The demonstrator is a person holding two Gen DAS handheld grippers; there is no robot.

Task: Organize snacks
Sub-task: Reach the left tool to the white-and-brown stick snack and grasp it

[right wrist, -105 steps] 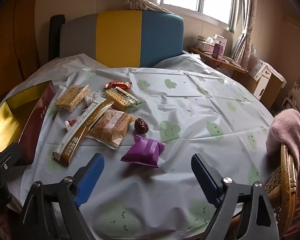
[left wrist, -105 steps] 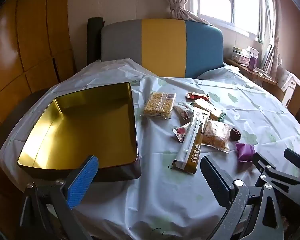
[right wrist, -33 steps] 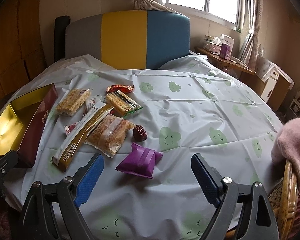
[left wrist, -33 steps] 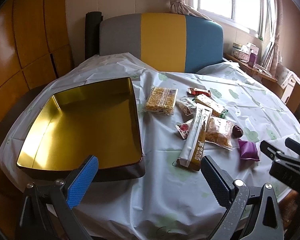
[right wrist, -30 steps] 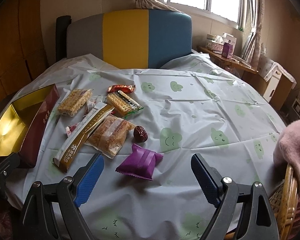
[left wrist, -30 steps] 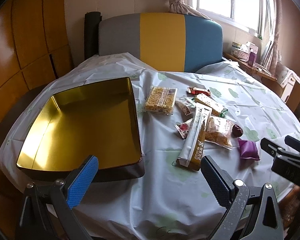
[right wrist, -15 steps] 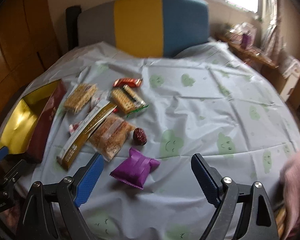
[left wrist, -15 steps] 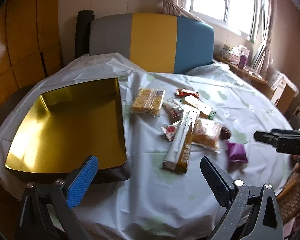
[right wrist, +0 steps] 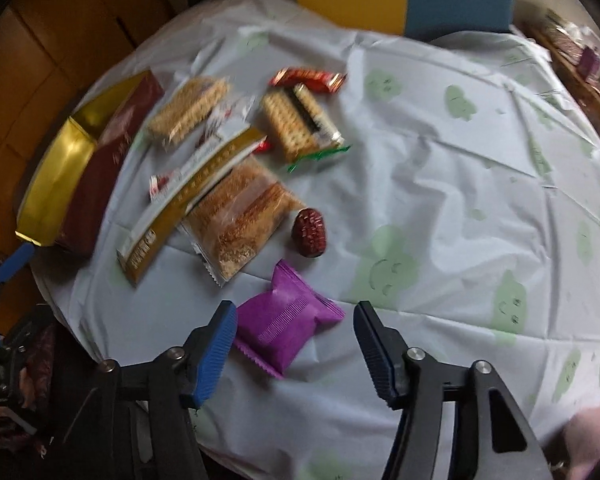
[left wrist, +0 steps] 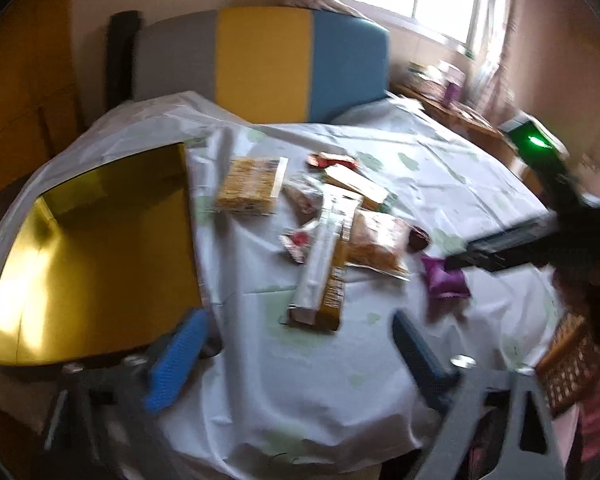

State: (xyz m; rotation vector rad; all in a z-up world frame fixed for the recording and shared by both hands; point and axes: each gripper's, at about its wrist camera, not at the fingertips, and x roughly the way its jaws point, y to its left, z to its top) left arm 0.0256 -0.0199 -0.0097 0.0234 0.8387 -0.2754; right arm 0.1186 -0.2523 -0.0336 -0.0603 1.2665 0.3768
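Observation:
Several snacks lie on the white tablecloth (right wrist: 440, 168): a purple packet (right wrist: 286, 326), a red date (right wrist: 309, 232), a long gold-and-white bar (right wrist: 192, 196), and cracker packs (right wrist: 242, 216). My right gripper (right wrist: 294, 340) is open, low over the table, its fingers either side of the purple packet. In the left wrist view the right gripper (left wrist: 456, 258) reaches the purple packet (left wrist: 444, 280). My left gripper (left wrist: 296, 354) is open and empty near the front edge, beside the gold-lined box (left wrist: 92, 248).
The gold box with dark red walls (right wrist: 100, 176) stands at the table's left. A grey, yellow and blue chair back (left wrist: 264, 60) is behind the table. A wicker chair (left wrist: 572, 364) stands at the right edge. A shelf with boxes (left wrist: 440, 80) is under the window.
My right gripper has moved forward and down to the purple packet, which now lies between its open fingers. My left gripper has shifted a little; both views are blurred by motion.

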